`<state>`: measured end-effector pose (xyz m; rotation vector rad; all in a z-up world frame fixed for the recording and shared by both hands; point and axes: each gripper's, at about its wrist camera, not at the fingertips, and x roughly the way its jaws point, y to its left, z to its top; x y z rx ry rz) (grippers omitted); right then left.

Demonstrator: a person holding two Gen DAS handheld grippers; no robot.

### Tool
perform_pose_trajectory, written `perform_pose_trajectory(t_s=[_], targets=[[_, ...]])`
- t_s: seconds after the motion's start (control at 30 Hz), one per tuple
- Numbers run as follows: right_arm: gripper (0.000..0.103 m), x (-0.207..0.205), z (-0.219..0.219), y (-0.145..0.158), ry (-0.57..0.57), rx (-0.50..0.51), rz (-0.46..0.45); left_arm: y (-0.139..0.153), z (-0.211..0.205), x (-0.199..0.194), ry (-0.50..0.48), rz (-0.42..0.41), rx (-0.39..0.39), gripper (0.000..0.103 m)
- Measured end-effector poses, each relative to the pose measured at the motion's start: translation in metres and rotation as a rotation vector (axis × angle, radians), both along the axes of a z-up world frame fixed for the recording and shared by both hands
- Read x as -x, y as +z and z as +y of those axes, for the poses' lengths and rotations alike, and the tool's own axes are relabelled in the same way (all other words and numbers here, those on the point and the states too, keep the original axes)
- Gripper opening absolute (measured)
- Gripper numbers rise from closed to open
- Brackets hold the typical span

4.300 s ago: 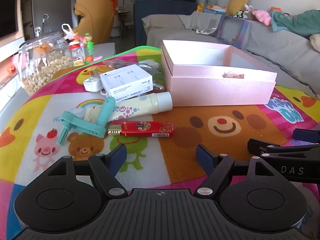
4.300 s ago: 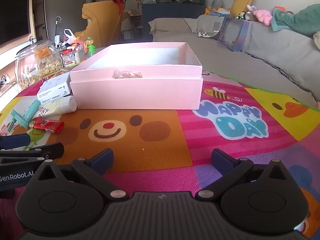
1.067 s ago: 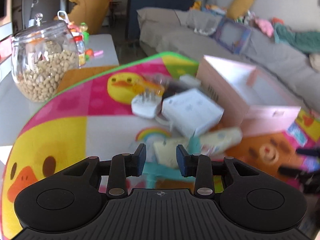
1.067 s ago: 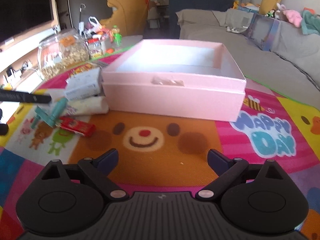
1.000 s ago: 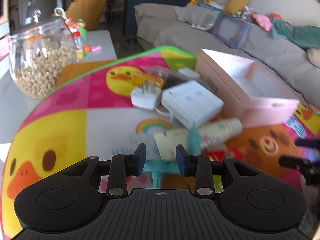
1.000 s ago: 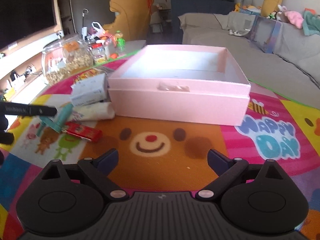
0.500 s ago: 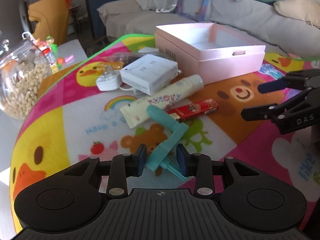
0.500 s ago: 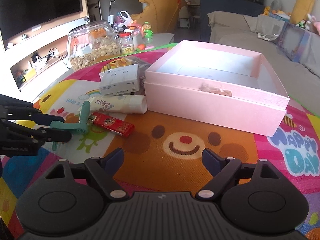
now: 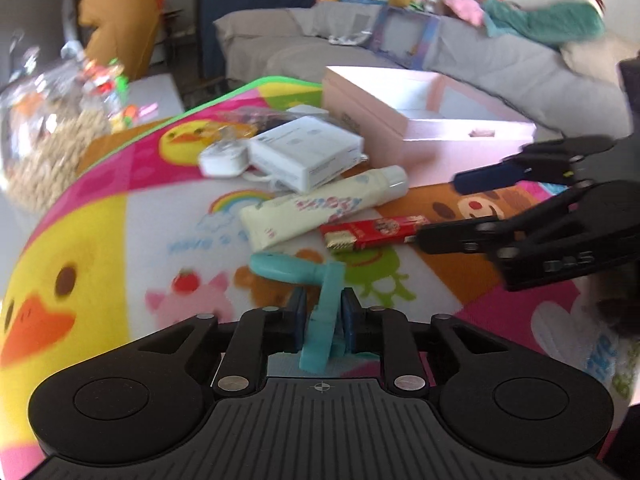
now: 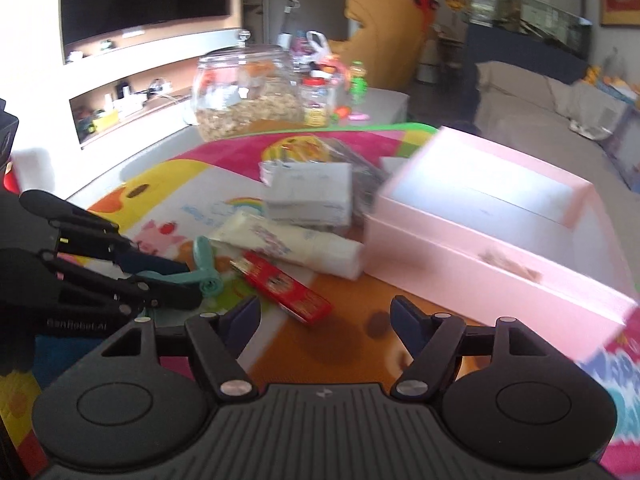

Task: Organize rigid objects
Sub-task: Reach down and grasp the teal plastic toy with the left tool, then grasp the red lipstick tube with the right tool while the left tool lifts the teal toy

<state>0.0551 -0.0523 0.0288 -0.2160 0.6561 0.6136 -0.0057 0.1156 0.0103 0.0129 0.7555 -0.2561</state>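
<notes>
Nearby, the pink box (image 9: 424, 136) sits open, interior bare white.

A bright cartoon play mat (image 9: 100, 216) covered the surface, and on it lay the pink box (image 9: 420, 136), white carton (image 9: 308, 152), cream tube (image 9: 320, 208), red packet (image 9: 372, 232), white plug (image 9: 224, 158) and teal tool (image 9: 296, 270).

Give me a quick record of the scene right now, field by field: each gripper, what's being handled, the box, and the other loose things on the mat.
left gripper: jaws closing on the teal plastic tool, pads against its stem
right gripper: jaws closing, nothing between them, near the red packet
pink box: open, looks empty, on the play mat
cream tube: lying between the white box and the red packet
white plug: beside the white box
</notes>
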Motion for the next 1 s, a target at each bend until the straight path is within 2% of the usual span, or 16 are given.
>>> perform_pose_trajectory(t_s=[0.07,0.17,0.23,0.33,0.43,0.47,0.53,0.57,0.67,0.73,0.87,0.97,1.0], targets=[[0.072,-0.008,0.013,-0.004,0.032,0.002,0.013,0.001,0.011,0.006,0.044,0.001,0.027,0.015],[0.059,-0.019,0.031,-0.010,0.060,0.021,0.068,0.001,0.024,0.014,0.098,-0.001,0.024,0.015],[0.056,-0.019,0.041,-0.012,0.104,0.018,0.102,0.000,0.030,0.016,0.112,0.004,0.046,0.016],[0.052,-0.015,0.052,-0.011,0.177,-0.001,0.109,0.000,0.030,0.020,0.130,0.006,0.051,0.016],[0.052,-0.019,0.067,-0.014,0.193,0.020,0.089,-0.001,0.026,0.026,0.138,-0.017,0.029,0.017],[0.049,-0.019,0.072,-0.015,0.193,0.035,0.069,-0.002,0.026,0.027,0.142,-0.026,0.030,0.017],[0.036,-0.021,0.078,-0.014,0.193,0.046,0.069,-0.004,0.028,0.030,0.152,-0.040,0.045,0.017],[0.025,-0.020,0.078,-0.013,0.194,0.045,0.078,-0.005,0.028,0.031,0.161,-0.053,0.053,0.017],[0.023,-0.009,0.070,-0.008,0.188,0.021,0.067,-0.010,0.023,0.037,0.196,-0.105,0.059,0.016],[0.023,0.002,0.060,-0.003,0.162,0.010,0.045,-0.008,0.016,0.041,0.167,-0.124,0.041,0.015],[0.023,0.027,0.023,0.017,0.111,-0.070,-0.004,0.003,0.002,0.043,0.053,-0.129,0.062,0.014],[0.007,0.040,-0.014,0.035,0.037,-0.133,-0.033,0.019,-0.014,0.038,-0.014,-0.152,0.071,0.014],[0.007,0.042,-0.024,0.040,0.010,-0.148,-0.042,0.027,-0.020,0.035,-0.037,-0.166,0.078,0.014]])
